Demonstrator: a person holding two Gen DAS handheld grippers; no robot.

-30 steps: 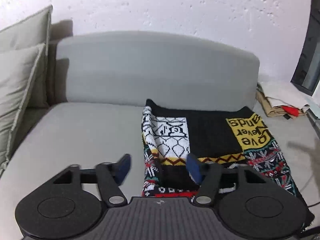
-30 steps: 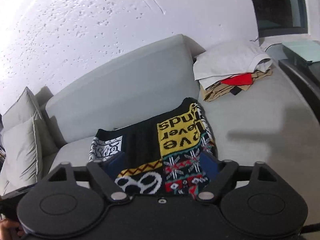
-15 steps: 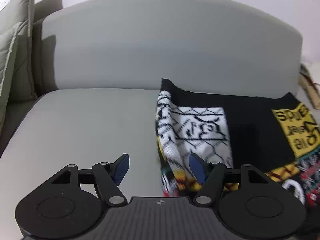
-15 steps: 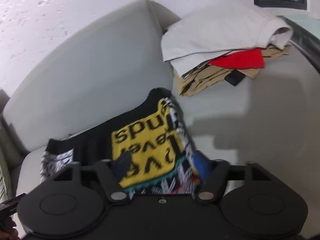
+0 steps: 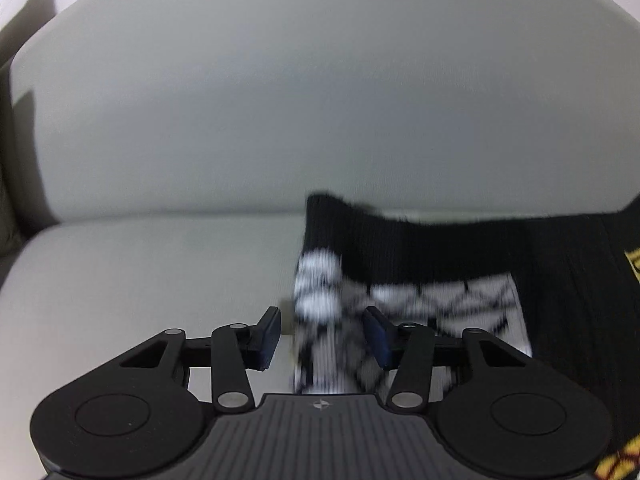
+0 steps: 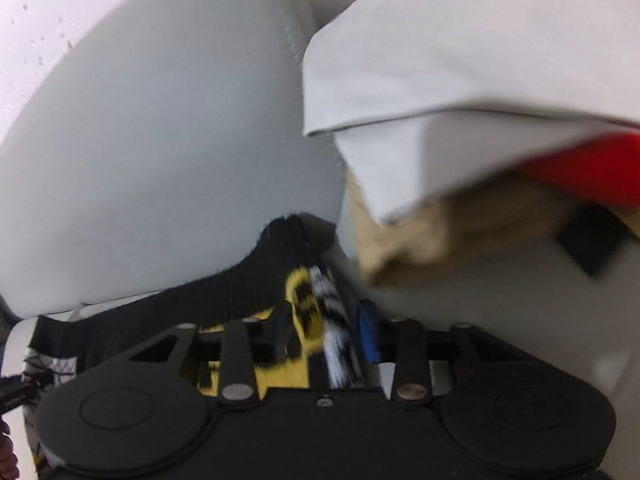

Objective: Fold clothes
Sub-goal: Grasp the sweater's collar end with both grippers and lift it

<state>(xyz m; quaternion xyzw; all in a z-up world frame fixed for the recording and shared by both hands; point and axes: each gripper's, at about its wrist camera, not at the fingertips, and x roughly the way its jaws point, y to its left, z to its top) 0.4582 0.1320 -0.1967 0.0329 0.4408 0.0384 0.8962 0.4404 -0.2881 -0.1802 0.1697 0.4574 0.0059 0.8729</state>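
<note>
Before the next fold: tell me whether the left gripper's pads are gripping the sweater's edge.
Apart. The left wrist view shows the sweater edge between the left gripper pads, with a gap beside each.

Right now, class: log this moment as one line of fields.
task: fold clothes | left gripper: jaws closing astride sweater left edge | right gripper: jaws closing astride right edge | neither grips yet | clothes pile alongside

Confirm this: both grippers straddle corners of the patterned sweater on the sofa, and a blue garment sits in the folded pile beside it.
Wrong colour. In the right wrist view the garment in the folded pile is red, not blue. The rest stands.
</note>
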